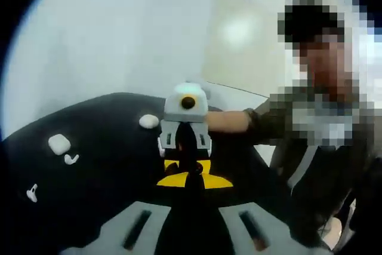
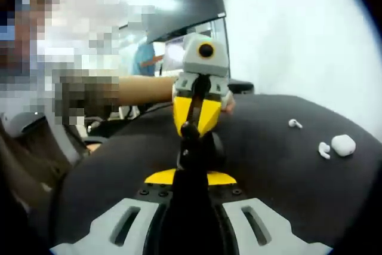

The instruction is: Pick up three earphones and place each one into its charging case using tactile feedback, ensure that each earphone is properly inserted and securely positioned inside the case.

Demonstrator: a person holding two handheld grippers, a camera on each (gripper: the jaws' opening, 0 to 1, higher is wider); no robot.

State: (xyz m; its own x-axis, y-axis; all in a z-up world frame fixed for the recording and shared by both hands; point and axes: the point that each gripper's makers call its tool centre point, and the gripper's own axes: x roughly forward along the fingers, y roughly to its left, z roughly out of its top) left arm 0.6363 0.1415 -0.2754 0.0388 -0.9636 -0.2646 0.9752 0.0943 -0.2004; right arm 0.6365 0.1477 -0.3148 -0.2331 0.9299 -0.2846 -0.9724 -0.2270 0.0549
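My left gripper (image 1: pixel 194 170) and right gripper (image 2: pixel 190 131) point at each other over a black table (image 1: pixel 107 201), tips almost touching. Each one's jaws stand pressed into a thin dark column, and I make out nothing between them. In the left gripper view the right gripper (image 1: pixel 188 158) faces me. In the right gripper view the left gripper (image 2: pixel 193 122) faces me with yellow fingers (image 2: pixel 206 114). A white charging case (image 1: pixel 59 144) lies to the left with one earphone (image 1: pixel 71 159) beside it. A second earphone (image 1: pixel 32 193) lies nearer, and a white oval piece (image 1: pixel 148 121) farther back. The case (image 2: pixel 343 144) and two earphones (image 2: pixel 324 150) (image 2: pixel 294 124) lie at the right.
The person's forearm (image 1: pixel 230 122) reaches in behind the right gripper, their body at the right. A dark monitor (image 2: pixel 185 4) stands beyond the table, with another person in blue (image 2: pixel 145 58) near it. The black table (image 2: pixel 280 171) curves away to a pale wall.
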